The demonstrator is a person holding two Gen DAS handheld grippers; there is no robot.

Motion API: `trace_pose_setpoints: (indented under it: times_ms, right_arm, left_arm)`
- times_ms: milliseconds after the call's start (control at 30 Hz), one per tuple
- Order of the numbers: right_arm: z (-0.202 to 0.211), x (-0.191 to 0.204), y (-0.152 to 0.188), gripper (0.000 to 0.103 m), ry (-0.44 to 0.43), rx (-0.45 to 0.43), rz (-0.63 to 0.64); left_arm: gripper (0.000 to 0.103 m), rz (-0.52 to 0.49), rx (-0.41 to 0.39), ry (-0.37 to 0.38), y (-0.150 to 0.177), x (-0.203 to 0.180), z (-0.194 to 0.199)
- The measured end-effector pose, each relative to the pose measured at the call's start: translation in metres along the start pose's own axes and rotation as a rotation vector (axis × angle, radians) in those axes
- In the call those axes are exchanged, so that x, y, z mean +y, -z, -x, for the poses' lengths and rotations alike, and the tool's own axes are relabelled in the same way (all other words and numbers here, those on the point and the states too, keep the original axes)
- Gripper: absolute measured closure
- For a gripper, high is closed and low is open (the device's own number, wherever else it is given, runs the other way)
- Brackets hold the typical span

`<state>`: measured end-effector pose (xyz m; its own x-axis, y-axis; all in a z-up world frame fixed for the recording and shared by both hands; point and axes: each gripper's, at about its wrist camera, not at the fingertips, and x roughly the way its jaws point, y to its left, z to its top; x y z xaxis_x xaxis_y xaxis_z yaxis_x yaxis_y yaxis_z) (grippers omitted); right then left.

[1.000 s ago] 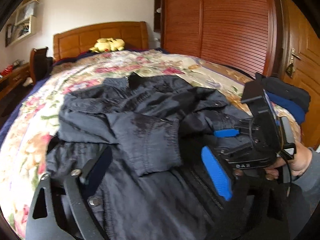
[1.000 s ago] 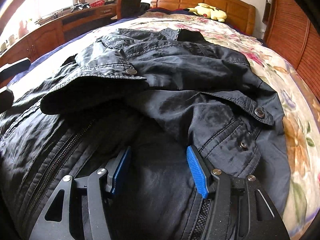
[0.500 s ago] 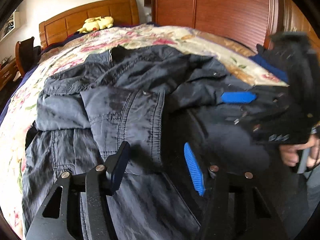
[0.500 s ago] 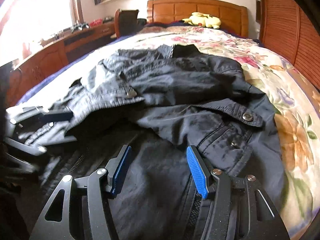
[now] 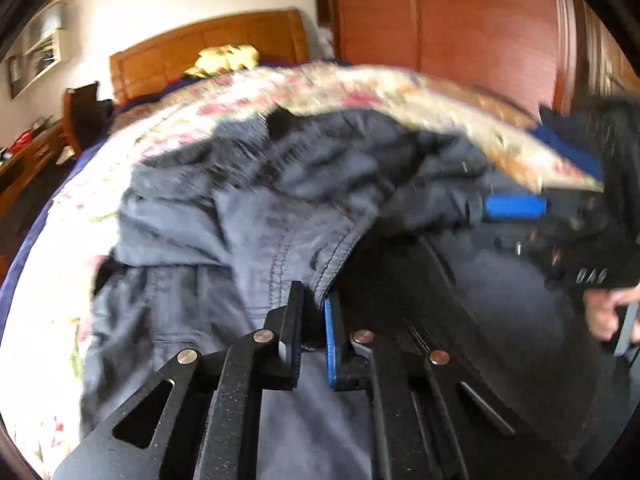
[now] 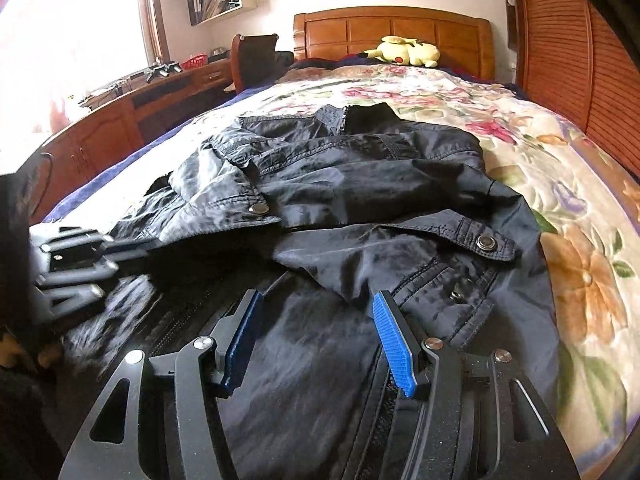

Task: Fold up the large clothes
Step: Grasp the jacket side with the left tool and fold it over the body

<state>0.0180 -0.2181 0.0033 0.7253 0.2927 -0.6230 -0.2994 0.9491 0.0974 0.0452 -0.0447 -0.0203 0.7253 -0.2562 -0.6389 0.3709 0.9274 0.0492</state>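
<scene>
- The bed [image 6: 568, 184], under a floral cover, carries the dark jacket [image 6: 360, 168], which lies spread across the near half of the bed with its collar pointing toward the wooden headboard [image 6: 392, 28] and its hem nearest the cameras.
- Progress, as I judge it: the fold is only partly made. Both sleeves appear to lie crossed inward over the jacket's chest, snap cuffs showing, while the body is not yet doubled hem to collar, so most of the folding is left.
- The left claw [image 5: 314, 312] sits at the jacket's near left part, angled down toward the bed. Its jaws have just been closing and now pinch a stitched edge of the jacket [image 5: 304, 252] between the pads. The left wrist view is smeared, so finer detail is uncertain.
- The right claw [image 6: 316, 332] is tilted down over the jacket's lower front, near the zip. Its jaws stand about half apart with nothing clamped; whether the pads touch cloth I cannot tell.
- A yellow plush toy [image 6: 404, 51] rests against the headboard, well apart from the jacket.
</scene>
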Motion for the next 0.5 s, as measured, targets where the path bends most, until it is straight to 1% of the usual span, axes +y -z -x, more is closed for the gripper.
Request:
trace_pose_setpoints:
  times_ms: [67,100,167,333,500]
  right_arm:
    - [0.000,0.000,0.001,0.044,0.001,-0.001,-0.002]
    - [0.000,0.000,0.001,0.044,0.002,0.000,-0.003]
    - [-0.002,0.001,0.000,0.044,0.004,0.003,-0.002]
    - [-0.002,0.002,-0.001,0.044,0.007,0.003,0.004]
    - [-0.001,-0.002,0.000,0.044,-0.001,0.001,-0.003]
  left_arm:
    - [0.095,0.053,-0.050,-0.007,-0.002,0.017,0.014]
    - [0.095,0.083,-0.076,-0.022,-0.003,0.028,0.022]
    - [0.096,0.128,-0.104,-0.045,-0.003,0.046,0.032]
    - [0.097,0.187,-0.117,-0.056,0.003,0.074,0.044]
    - [0.097,0.191,-0.113,-0.080,0.010,0.080,0.046]
